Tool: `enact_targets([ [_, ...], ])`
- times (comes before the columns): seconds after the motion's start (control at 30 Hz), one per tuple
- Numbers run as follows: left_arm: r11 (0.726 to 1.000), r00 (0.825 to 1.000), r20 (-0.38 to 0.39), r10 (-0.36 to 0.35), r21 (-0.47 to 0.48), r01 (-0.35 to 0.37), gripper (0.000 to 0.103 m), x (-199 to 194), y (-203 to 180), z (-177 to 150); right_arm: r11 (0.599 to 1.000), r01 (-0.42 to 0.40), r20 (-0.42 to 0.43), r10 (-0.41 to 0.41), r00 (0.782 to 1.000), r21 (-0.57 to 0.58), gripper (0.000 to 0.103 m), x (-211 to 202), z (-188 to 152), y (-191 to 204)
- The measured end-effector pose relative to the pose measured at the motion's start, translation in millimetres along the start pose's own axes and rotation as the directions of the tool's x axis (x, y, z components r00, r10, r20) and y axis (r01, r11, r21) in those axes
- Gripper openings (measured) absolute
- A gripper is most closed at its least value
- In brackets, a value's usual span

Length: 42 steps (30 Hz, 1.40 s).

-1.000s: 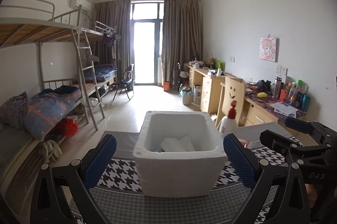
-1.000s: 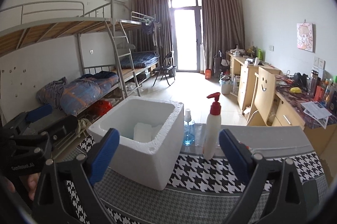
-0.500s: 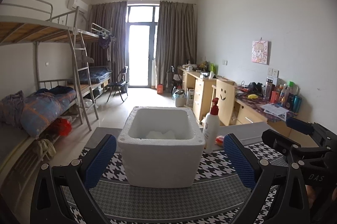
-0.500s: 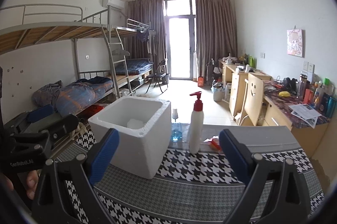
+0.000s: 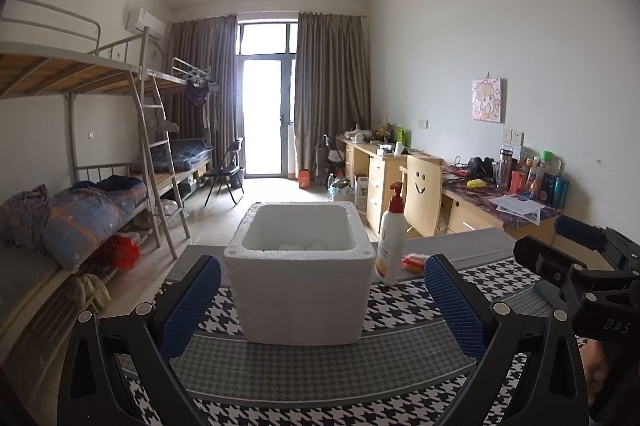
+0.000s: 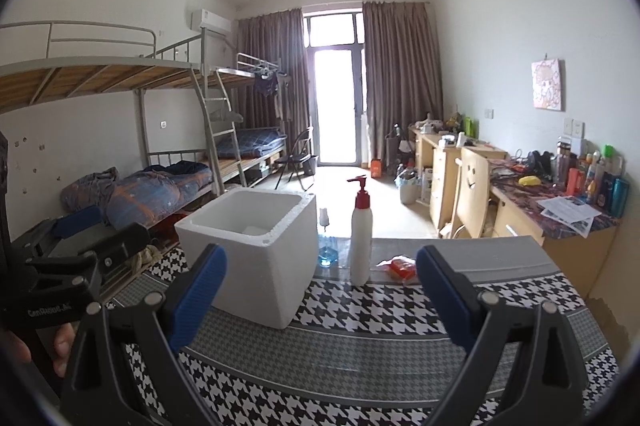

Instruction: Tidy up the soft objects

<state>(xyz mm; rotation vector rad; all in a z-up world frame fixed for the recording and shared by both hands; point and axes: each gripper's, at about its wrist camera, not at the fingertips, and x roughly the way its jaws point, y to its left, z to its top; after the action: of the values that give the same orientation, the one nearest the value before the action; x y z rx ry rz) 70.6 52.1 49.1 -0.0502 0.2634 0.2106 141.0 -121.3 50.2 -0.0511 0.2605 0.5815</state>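
Note:
A white foam box (image 5: 301, 274) stands on the houndstooth table cloth (image 5: 320, 374); it also shows in the right wrist view (image 6: 256, 258). White soft pieces (image 5: 298, 246) lie inside it, mostly hidden by its rim. My left gripper (image 5: 320, 310) is open and empty, held back from the box's near side. My right gripper (image 6: 322, 300) is open and empty, to the right of the box. A small orange-red packet (image 6: 400, 266) lies on the table behind the bottle.
A white pump bottle (image 6: 361, 238) with a red top stands right of the box. A small blue bottle (image 6: 327, 246) stands behind it. The table's far edge (image 6: 500, 250) is grey. Bunk beds stand left, desks right.
Both grippers have pulled back and lowered from the box. The box now looks smaller and farther, and its inside is less visible. Both stay open.

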Motion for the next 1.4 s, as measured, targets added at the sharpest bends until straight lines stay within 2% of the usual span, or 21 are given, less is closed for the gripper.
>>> enact_targets([
  [0.53,0.999,1.000,0.021,-0.012,-0.031,0.013,0.102,-16,3,-22,1.000,-0.002,0.039,0.002,0.999,0.002,0.097,-26,-21,5],
  [0.77,0.999,0.999,0.042,-0.006,-0.032,0.008,0.102,-25,4,-29,0.999,-0.031,0.036,0.031,0.999,0.020,0.097,-31,-27,4],
  [0.97,1.000,0.998,0.061,0.003,-0.019,-0.002,0.102,-29,1,-35,1.000,0.016,0.056,-0.017,0.998,0.009,0.097,-32,-35,5],
  [1.27,1.000,0.997,0.072,0.008,-0.023,-0.006,0.102,-35,5,-43,0.999,0.026,0.055,-0.028,0.998,0.039,0.097,-36,-44,2],
  [1.4,0.999,0.996,0.087,0.031,-0.022,-0.029,0.102,-37,6,-47,0.999,0.022,0.056,-0.024,0.998,0.034,0.097,-38,-47,3],
])
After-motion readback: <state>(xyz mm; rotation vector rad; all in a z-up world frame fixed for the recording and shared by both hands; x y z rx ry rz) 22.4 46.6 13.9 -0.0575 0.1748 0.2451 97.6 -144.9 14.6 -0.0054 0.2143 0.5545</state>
